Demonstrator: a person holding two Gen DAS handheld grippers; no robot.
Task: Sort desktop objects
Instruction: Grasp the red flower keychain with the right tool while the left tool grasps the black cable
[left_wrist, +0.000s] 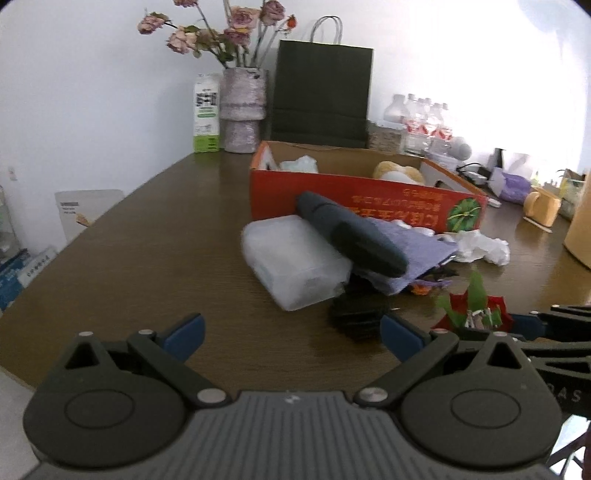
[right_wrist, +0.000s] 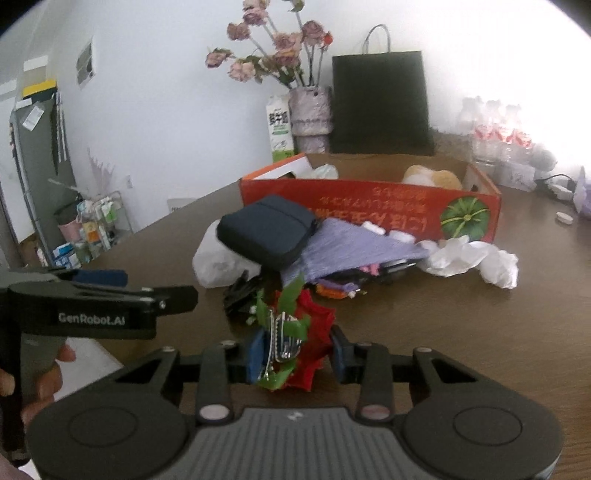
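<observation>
Red-and-green ornament (right_wrist: 295, 343) is sitting between your right gripper (right_wrist: 297, 356) pads, which are pinching it at six o'clock of the red box (right_wrist: 369, 206); your left gripper (left_wrist: 291, 336) is gaping empty.

My tongs' blue pads (right_wrist: 256, 354) flank a red-and-green ornament (right_wrist: 310, 325); beyond lie a navy pouch (right_wrist: 267, 230), lilac cloth (right_wrist: 347, 245) and an orange-red box (right_wrist: 369, 206).

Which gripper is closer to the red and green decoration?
Right. The right gripper has its jaws around the decoration; the left gripper is open beside it, over bare table.
</observation>
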